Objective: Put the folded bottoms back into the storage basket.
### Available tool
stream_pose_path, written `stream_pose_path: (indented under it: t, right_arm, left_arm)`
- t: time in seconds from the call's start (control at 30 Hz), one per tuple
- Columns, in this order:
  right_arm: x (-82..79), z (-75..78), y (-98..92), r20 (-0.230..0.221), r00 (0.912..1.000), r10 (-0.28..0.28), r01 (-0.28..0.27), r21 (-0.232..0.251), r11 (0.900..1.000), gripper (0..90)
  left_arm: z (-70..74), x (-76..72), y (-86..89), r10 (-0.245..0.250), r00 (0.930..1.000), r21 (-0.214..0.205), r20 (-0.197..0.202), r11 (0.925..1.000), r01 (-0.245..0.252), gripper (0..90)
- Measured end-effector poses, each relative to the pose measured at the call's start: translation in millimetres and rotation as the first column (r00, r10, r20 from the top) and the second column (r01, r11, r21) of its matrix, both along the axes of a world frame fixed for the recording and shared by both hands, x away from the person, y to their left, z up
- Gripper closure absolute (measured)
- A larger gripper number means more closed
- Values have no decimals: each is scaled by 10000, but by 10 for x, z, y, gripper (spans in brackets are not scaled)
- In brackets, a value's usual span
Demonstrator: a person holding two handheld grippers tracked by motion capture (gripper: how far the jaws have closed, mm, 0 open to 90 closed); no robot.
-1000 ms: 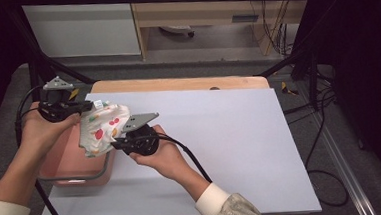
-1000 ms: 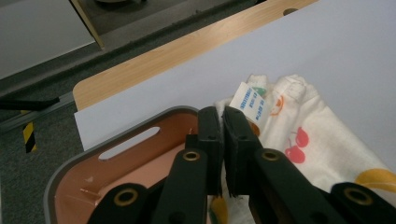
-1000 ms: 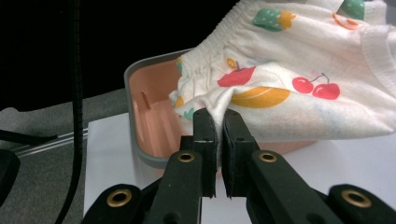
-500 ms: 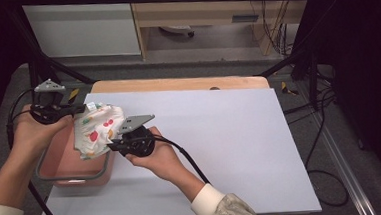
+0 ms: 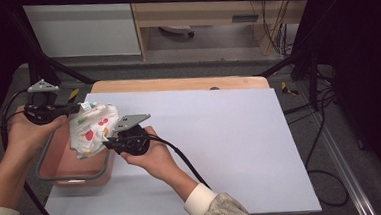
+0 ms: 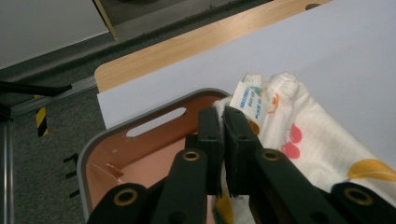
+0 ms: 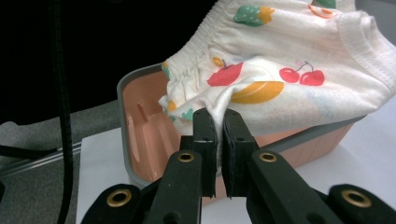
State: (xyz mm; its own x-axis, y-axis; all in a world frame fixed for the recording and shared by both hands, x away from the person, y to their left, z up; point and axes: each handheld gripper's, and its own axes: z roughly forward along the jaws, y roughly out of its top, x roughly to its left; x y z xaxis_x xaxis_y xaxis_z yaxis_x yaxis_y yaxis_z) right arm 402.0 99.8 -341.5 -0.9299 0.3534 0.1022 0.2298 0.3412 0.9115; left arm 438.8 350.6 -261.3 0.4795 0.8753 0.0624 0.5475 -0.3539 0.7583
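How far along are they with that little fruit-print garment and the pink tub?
Done: both tools have hold of the fruit-print garment: the left tool grips its edge near the label, the right tool pinches a fold. In hand: it hangs between them above the pink tub. Left, probably: spreading it on the white table sheet, which lies bare.

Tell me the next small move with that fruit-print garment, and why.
Probably carry the garment sideways over the white sheet and spread it there. Both the left gripper and the right gripper are shut on its edges, and it hangs bunched above the pink bin, not yet clear of the rim.
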Motion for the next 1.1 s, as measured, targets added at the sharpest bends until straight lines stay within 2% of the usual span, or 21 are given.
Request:
stream_pose_path:
  t: [0.6, 0.77, 1.1]
  right_arm:
    - [10, -19, 173, -37, 9997, 226, -226, 117, 9997, 861]
    - [11, -13, 237, -15, 9996, 282, -282, 162, 9995, 861]
    - [6, -21, 339, -57, 9994, 352, -351, 175, 9992, 860]
  left_arm:
    - [11, 6, 90, 183, 9998, 25, -30, 9998, -183, 868]
    - [23, -5, 126, 282, 9995, -21, 106, 9996, -282, 867]
    - [4, -11, 204, 374, 9993, -35, -38, 9993, -374, 868]
